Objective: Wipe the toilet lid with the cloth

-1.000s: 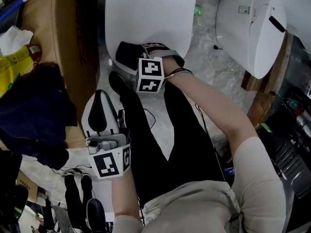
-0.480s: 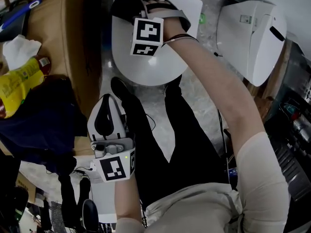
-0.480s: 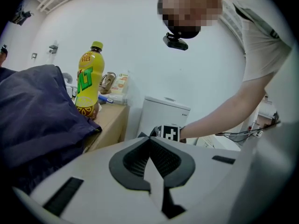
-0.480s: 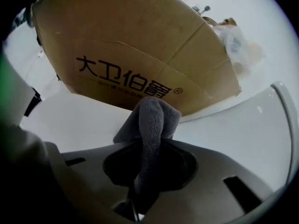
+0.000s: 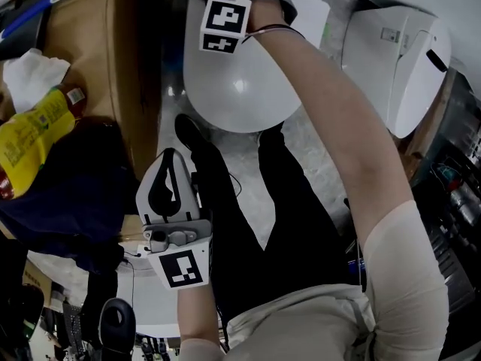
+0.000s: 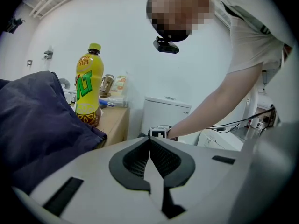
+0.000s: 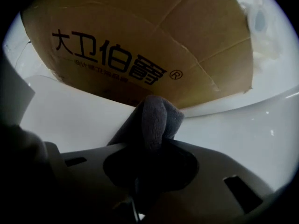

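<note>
Pale short-sleeved top (image 5: 398, 277), black trousers (image 5: 248, 232), white left gripper (image 6: 150, 141) with dark fingers (image 6: 131, 162), black-and-white marker cubes (image 5: 223, 22)

FREE ROOM AT THE LID: My right tongs (image 7: 152, 146), clamped on the cloth (image 7: 156, 118), sit at the far end of the toilet lid (image 5: 240, 100), hemmed in by a cardboard box (image 7: 140, 45) just beside its left edge. A yellow bottle (image 5: 34, 138) and a dark garment (image 5: 64, 201) crowd the box top. The lid's near half lies bare. A second toilet (image 5: 398, 59) flanks the right, and the wearer's legs (image 5: 252, 201) fill the floor in front.
</note>
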The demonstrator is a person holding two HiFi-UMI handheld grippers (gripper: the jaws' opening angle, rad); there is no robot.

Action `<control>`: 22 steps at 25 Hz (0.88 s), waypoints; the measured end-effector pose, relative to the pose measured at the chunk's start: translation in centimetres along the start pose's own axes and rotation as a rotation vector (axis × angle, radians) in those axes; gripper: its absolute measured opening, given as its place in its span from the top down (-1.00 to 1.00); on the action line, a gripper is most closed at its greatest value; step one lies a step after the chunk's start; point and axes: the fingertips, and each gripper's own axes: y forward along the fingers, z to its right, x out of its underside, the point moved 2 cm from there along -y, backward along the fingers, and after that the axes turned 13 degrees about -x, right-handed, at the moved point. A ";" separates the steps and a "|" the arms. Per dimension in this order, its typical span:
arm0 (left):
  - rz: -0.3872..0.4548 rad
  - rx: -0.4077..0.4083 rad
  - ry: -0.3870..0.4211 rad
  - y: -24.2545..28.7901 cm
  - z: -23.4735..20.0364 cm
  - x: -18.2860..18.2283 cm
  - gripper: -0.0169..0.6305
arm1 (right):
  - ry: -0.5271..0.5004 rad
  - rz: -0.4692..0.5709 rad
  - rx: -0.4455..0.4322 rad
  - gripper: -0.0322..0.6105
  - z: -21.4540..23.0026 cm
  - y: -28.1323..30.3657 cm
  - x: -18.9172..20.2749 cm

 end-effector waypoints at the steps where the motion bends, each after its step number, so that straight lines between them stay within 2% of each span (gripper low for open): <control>1: 0.000 0.001 0.002 0.0 0.0 0.1 0.90 | 0.002 -0.015 -0.006 0.70 -0.2 0.4 0.1; 4: -0.007 -0.001 -0.004 0.1 -0.3 0.3 0.90 | -0.028 -0.027 0.001 0.70 -0.6 0.5 0.0; 9: 0.026 -0.022 -0.020 0.2 -0.7 -0.4 0.90 | -0.111 -0.020 -0.073 0.70 -2.8 0.0 -0.9; 22: 0.043 -0.037 -0.032 -1.7 -0.7 0.0 0.90 | -0.193 0.037 -0.157 0.70 -13.5 -2.9 -3.7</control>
